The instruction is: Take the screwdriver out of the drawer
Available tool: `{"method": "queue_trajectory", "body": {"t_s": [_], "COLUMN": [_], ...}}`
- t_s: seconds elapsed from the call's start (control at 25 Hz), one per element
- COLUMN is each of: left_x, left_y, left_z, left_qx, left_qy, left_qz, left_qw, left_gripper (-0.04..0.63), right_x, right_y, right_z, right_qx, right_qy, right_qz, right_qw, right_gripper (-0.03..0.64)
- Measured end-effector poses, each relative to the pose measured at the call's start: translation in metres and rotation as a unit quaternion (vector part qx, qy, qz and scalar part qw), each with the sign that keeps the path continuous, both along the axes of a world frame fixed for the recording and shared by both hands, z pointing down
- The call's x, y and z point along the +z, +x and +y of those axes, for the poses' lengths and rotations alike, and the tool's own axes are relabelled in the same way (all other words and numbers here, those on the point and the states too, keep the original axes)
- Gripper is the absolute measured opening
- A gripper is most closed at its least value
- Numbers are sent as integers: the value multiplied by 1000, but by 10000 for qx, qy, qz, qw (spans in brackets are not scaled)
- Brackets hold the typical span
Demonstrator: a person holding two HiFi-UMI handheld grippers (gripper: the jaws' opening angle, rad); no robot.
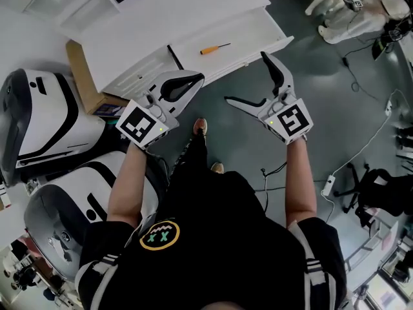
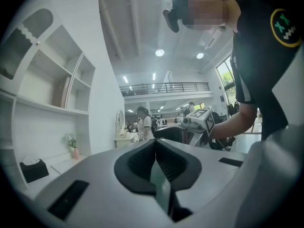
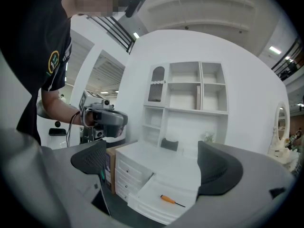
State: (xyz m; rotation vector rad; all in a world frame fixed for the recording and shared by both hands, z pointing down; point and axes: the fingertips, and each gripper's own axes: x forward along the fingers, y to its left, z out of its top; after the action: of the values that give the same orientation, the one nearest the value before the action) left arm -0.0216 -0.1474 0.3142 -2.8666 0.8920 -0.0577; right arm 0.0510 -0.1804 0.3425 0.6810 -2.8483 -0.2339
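Note:
An orange-handled screwdriver (image 1: 215, 48) (image 3: 172, 201) lies alone in the pulled-out top drawer (image 1: 258, 34) (image 3: 156, 212) of a white chest of drawers. My right gripper (image 1: 246, 77) (image 3: 154, 170) is open, held just in front of the drawer's front edge, and its jaws frame the screwdriver from a short way off. My left gripper (image 1: 197, 78) (image 2: 156, 158) is shut with nothing in it. It hovers beside the drawer's left corner and points away to the right.
A cardboard box (image 1: 80, 76) stands against the chest's left side, with white rounded machines (image 1: 45, 128) further left. Shelving (image 3: 190, 87) rises behind the desktop. Cables and a power strip (image 1: 329, 185) lie on the grey floor at the right.

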Motion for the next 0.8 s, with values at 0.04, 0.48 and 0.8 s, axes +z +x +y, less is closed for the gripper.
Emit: {"method": "queue_trajectory", "body": {"t_s": [0.04, 0.48, 0.8], "left_x": [0, 1, 9], "left_y": [-2, -19, -33], "left_z": [-5, -39, -55], "left_qx": [-1, -45, -30], "left_qy": [-27, -346, -415], "left_qz": [18, 232, 253], "left_qw": [10000, 9991, 9988], "left_gripper": [20, 20, 20], "right_x": [2, 75, 134], "right_y": [-4, -38, -58], "right_z": [-6, -84, -128], "right_qx": [-23, -274, -526], "right_qy": [13, -86, -187], "right_qz": [51, 1091, 1839], "right_qw": [10000, 9936, 9814], "right_gripper": [583, 581, 581]}}
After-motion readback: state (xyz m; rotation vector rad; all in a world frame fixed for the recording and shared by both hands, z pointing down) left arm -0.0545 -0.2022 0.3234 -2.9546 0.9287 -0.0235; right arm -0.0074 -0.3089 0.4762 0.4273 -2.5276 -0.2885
